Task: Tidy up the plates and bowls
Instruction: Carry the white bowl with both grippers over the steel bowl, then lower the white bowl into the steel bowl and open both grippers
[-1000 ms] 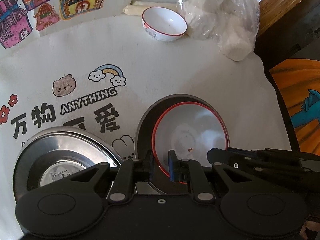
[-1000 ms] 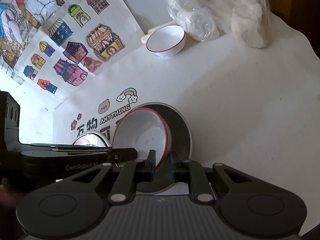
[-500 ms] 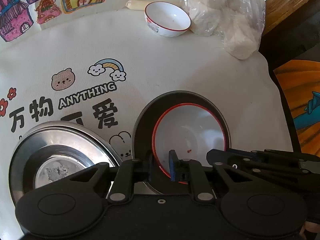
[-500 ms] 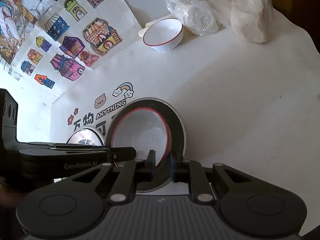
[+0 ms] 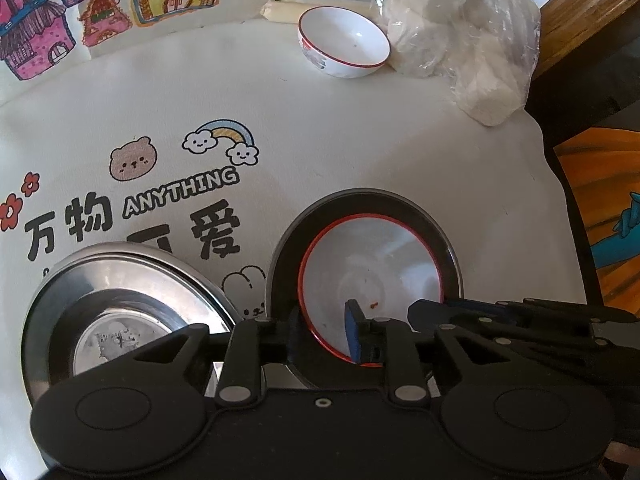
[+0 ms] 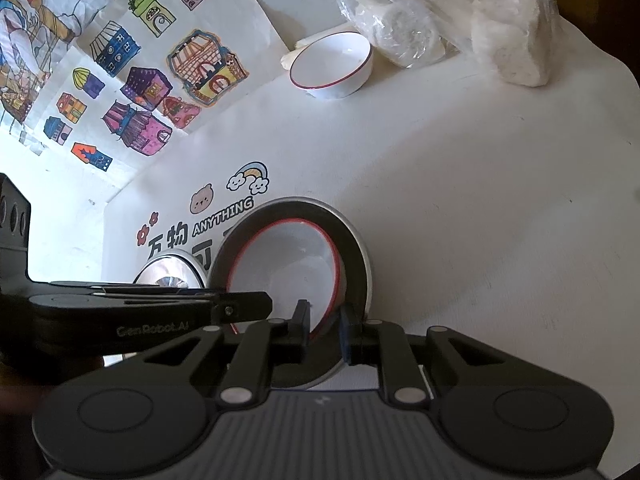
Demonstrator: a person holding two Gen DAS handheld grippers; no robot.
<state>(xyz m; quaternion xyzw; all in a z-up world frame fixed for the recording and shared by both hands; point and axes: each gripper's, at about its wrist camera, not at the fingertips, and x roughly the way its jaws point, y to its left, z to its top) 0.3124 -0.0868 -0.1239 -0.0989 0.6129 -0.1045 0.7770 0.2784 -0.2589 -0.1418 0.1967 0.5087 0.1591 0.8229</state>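
White printed cloth covers the table; near its front edge a red-rimmed bowl sits in a grey plate.

The left gripper is opening, straddling the bowl's rim without pinching; the right gripper is clamped across bowl and plate rims.

Both look glazed, stiff, slippery and breakable, so the rim is the place to grip.

Bright daylight, soft shadows, fisheye-bent dark corners, slightly soft focus

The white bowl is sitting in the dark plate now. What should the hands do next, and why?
Probably finish letting go: the left gripper is opening around the bowl rim, and the bowl already sits inside the plate. Then lift away and fetch the small bowl at the back.
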